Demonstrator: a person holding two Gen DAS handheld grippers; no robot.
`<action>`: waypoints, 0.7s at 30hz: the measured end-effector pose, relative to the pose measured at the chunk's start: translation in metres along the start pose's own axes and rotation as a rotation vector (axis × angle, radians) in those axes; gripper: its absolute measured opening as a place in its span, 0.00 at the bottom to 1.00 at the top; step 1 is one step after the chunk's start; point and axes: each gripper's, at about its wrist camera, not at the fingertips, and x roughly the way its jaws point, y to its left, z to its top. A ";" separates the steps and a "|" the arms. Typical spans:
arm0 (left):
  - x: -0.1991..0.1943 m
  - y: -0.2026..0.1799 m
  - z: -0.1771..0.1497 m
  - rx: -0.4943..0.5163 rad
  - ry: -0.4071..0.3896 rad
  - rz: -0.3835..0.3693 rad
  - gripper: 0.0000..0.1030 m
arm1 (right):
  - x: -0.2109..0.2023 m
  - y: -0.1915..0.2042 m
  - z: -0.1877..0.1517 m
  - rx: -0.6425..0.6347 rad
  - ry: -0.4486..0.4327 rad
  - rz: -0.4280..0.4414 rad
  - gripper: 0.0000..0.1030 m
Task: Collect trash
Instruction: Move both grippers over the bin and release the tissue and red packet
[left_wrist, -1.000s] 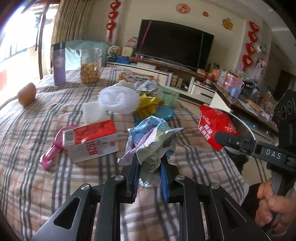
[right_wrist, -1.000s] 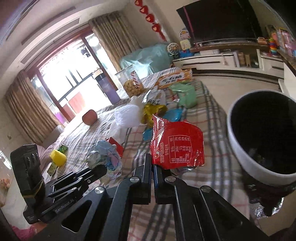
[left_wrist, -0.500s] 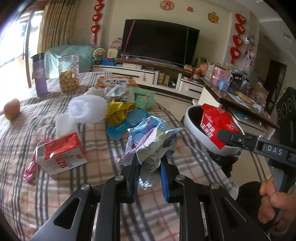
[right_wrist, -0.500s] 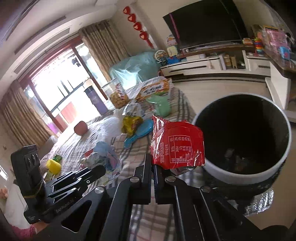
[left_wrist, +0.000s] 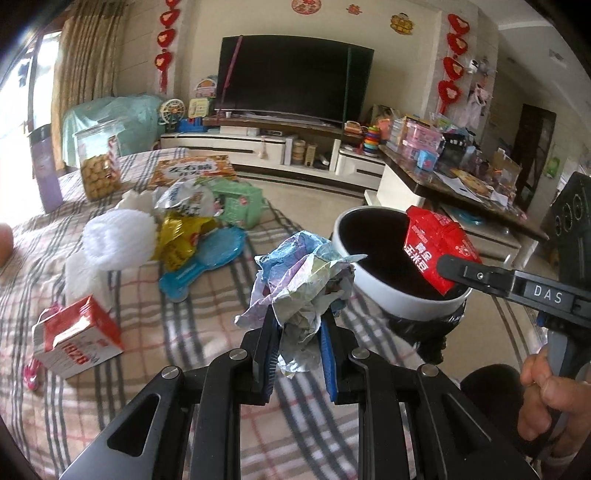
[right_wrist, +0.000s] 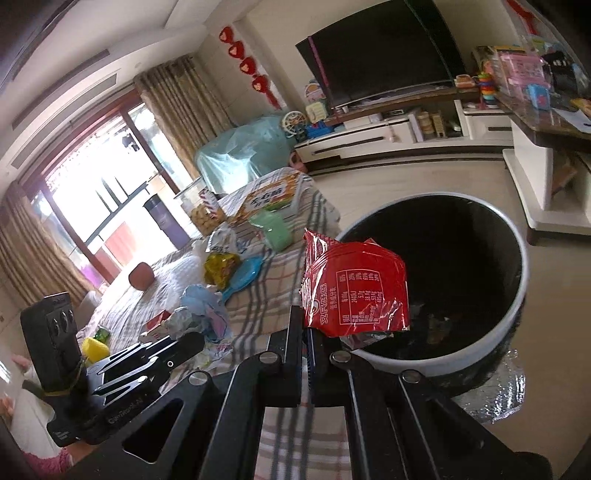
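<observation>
Checked cloth covers the tabletop (left_wrist: 207, 302), on which most of the litter is spread; a round bin (right_wrist: 436, 354) with a white rim and a dark inside is set just beside the tabletop's edge, with bits of rubbish seen at its bottom in the right wrist view; a clear jar of biscuits (left_wrist: 98, 170) is stood at the far side, near a flat orange box (left_wrist: 192, 171); a pale green pack (left_wrist: 240, 203), a white foam net (left_wrist: 118, 238), a yellow wrapper (left_wrist: 181, 236) and a blue plastic piece (left_wrist: 205, 254) are heaped together in the middle; a red and white carton (left_wrist: 74, 338) is laid nearer the left edge. A red snack packet (right_wrist: 354, 288) is gripped by its lower edge in the right tongs (right_wrist: 306, 332), which are clenched tight on it; the packet is held over the bin's near rim. A crumpled wad of blue and white paper (left_wrist: 303, 273) is pinched in the left tongs (left_wrist: 299, 354), held above the tabletop just beside the bin; a hand (left_wrist: 546, 391) is seen wrapped around the right handle.
</observation>
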 end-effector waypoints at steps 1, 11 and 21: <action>0.002 -0.002 0.002 0.004 0.000 -0.002 0.19 | -0.001 -0.002 0.001 0.002 -0.002 -0.003 0.01; 0.032 -0.030 0.021 0.064 0.012 -0.023 0.19 | -0.006 -0.029 0.009 0.035 -0.014 -0.030 0.02; 0.064 -0.055 0.042 0.117 0.021 -0.043 0.19 | -0.002 -0.055 0.019 0.072 0.008 -0.043 0.02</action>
